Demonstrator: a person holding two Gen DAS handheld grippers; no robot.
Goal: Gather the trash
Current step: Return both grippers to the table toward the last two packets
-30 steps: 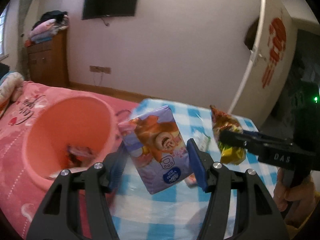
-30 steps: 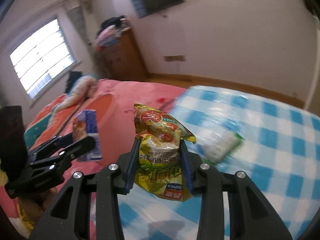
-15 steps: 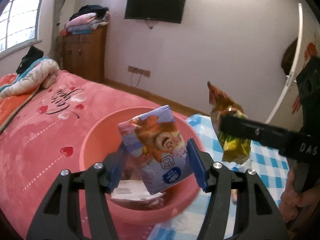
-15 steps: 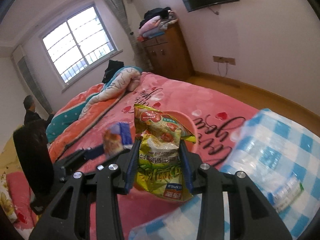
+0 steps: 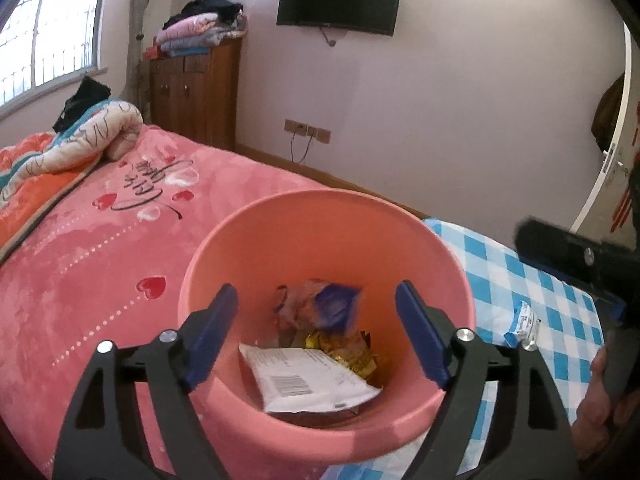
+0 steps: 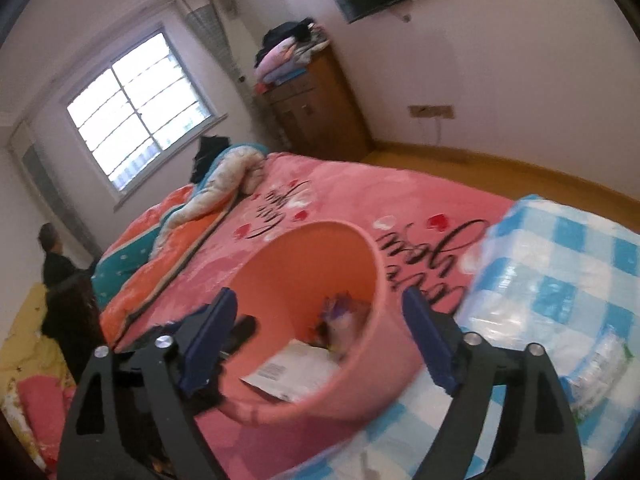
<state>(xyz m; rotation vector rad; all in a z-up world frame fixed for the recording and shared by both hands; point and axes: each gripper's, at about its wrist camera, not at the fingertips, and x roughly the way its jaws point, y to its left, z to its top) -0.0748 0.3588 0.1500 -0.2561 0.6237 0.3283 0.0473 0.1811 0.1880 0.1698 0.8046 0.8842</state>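
A pink plastic bin [image 5: 256, 240] stands on the bed, also in the right wrist view [image 6: 304, 248]. Inside lie a purple cartoon packet [image 5: 320, 308], a yellow snack bag [image 5: 344, 350] and a white packet with a barcode [image 5: 304, 384]. My left gripper [image 5: 318, 332] is open and empty, just above the bin's near rim. My right gripper [image 6: 320, 340] is open and empty over the bin's rim, and shows at the right edge of the left wrist view [image 5: 576, 252]. A blue-white wrapper [image 5: 522, 322] lies on the checked cloth.
The bin sits on a pink blanket [image 5: 100, 240] beside a blue checked cloth [image 5: 540, 292]. A rolled quilt [image 5: 72, 148] lies at the bed's far left. A wooden cabinet [image 5: 196, 92] and wall TV [image 5: 340, 0] stand behind. A person [image 6: 56, 256] stands at far left.
Both grippers have opened. The purple packet has dropped from the left gripper and the yellow snack bag from the right into the bin. Both grippers have moved closer over the bin.
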